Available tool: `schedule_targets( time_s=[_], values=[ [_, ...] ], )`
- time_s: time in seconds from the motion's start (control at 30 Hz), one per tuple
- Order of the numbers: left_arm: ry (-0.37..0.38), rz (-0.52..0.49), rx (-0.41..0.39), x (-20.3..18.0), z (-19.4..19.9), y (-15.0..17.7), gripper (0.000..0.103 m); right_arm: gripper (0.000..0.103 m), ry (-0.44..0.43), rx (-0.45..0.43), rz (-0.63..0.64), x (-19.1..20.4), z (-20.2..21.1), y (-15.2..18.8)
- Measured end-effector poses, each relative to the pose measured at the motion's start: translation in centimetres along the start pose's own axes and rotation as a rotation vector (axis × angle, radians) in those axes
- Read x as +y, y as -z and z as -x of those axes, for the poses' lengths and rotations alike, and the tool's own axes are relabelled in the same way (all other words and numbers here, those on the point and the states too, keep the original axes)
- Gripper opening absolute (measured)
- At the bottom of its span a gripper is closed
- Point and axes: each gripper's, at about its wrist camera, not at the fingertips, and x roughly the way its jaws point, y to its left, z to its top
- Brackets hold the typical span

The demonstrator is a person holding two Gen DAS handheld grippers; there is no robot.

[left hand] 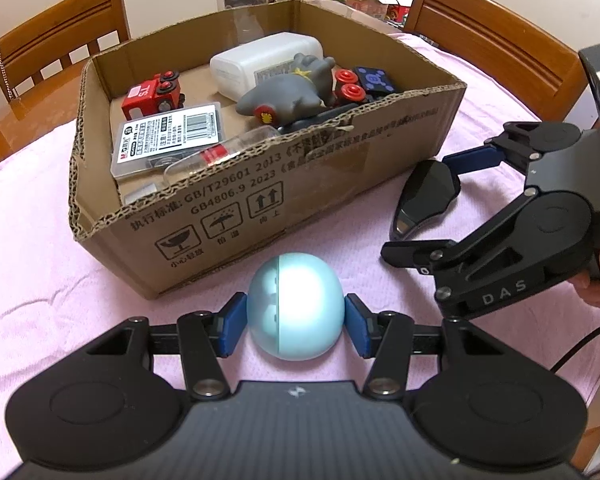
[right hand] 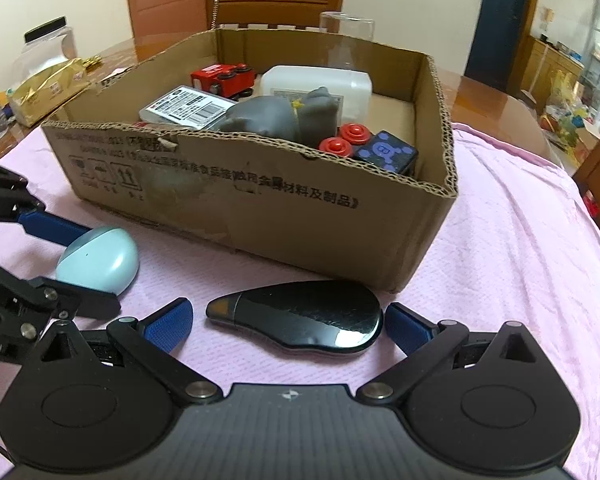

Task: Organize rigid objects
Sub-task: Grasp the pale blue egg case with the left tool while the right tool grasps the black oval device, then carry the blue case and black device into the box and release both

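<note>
Between my left gripper's (left hand: 296, 326) blue pads sits the pale blue egg-shaped case (left hand: 296, 306), pinched on both sides and resting on the pink cloth (left hand: 40, 240) just in front of the cardboard box (left hand: 260, 200). My right gripper (right hand: 290, 322) is spread wide around the glossy black mouse-shaped object (right hand: 300, 320), not touching it. Judging by this, I'm at the pick-up step: next I lift the case over the box's near wall. Two objects remain outside; two chairs (left hand: 60, 32) stand behind.
</note>
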Motion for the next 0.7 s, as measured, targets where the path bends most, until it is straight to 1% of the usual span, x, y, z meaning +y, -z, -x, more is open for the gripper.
schedule_targets(
  time_s=[0.07,0.2,0.33,0.7],
  values=[
    [-0.002,0.0,-0.001,0.02,-0.06,-0.06,0.052,0.102,-0.007,0.012,0.006,-0.05,0.04,-0.19],
    [-0.008,-0.007,0.0,-0.06,-0.18,-0.18,0.052,0.093,-0.011,0.022,0.012,0.11,0.42,-0.38],
    [-0.013,-0.015,0.009,-0.13,-0.26,-0.3,0.052,0.093,0.001,0.034,-0.005,0.14,0.52,-0.4],
    [-0.024,0.013,0.048,0.15,0.04,-0.4,0.052,0.093,0.015,0.083,-0.004,0.02,0.84,-0.41]
  ],
)
